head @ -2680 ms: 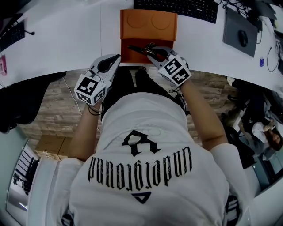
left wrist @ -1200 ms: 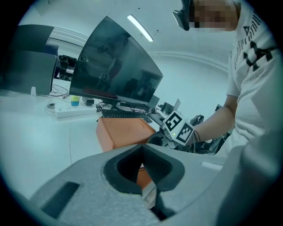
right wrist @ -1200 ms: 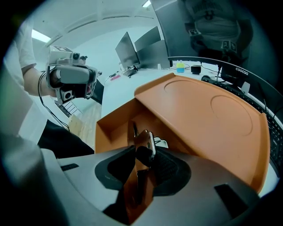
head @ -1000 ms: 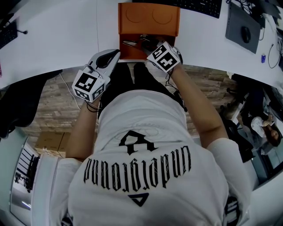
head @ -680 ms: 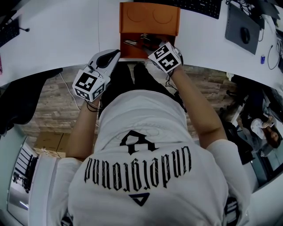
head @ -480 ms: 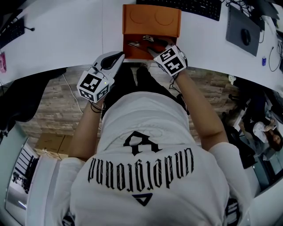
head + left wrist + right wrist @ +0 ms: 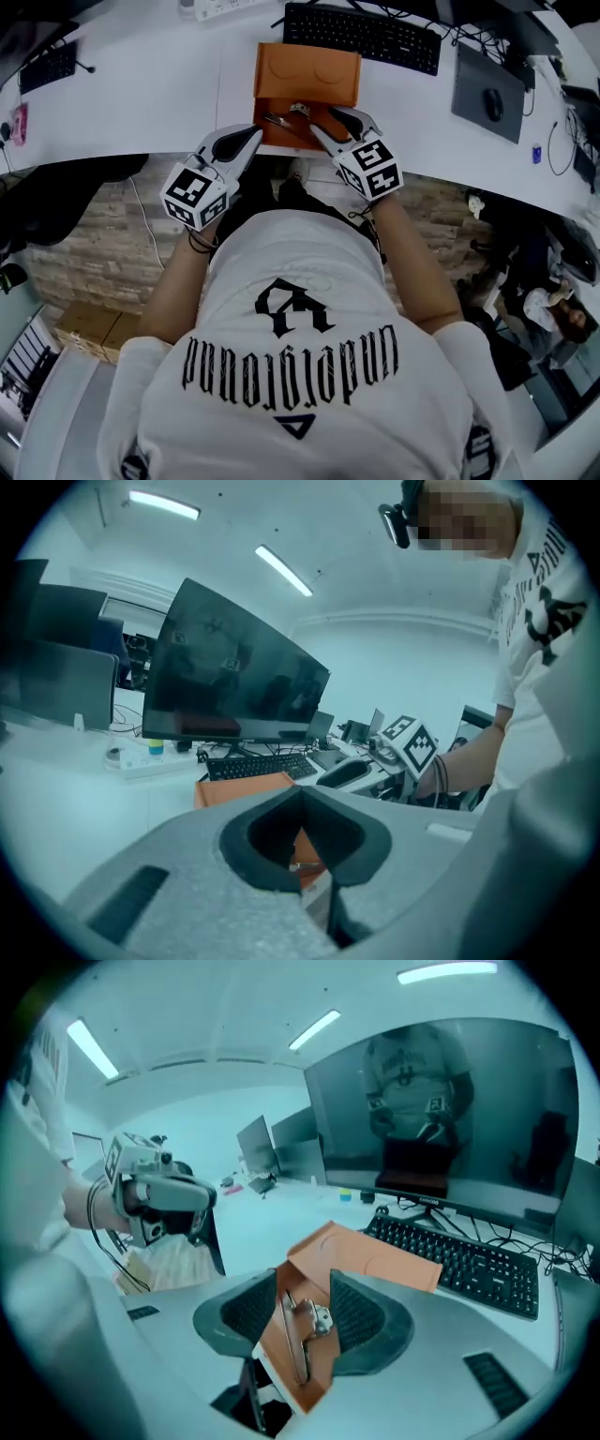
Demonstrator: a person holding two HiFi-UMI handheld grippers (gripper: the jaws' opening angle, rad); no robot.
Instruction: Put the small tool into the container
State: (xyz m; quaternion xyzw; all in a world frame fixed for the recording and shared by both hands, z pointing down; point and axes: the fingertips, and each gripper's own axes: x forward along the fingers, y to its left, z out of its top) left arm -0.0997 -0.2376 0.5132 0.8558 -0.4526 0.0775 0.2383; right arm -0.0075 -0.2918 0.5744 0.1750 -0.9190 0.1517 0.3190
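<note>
The orange container (image 7: 309,73) stands on the white desk (image 7: 141,94), its flat lid laid back behind the tray. The small metal tool (image 7: 286,117) lies inside the tray, free of both grippers. My right gripper (image 7: 336,120) is at the tray's near right corner, open, with nothing between its pads. Its own view looks past the spread pads at the tool (image 7: 302,1330) lying in the container (image 7: 361,1255). My left gripper (image 7: 249,132) is shut and empty, at the desk edge just left of the tray. Its closed fingertips (image 7: 300,794) partly hide the container (image 7: 244,787).
A black keyboard (image 7: 361,33) lies behind the container, before a large monitor (image 7: 441,1110). A mouse (image 7: 492,103) sits on a grey pad at the right. Another keyboard (image 7: 47,66) is at the far left. The desk's front edge runs under both grippers.
My right gripper has let go of the tool inside the container, opened, and drawn back toward the desk edge. The left gripper has stayed shut beside the tray.
</note>
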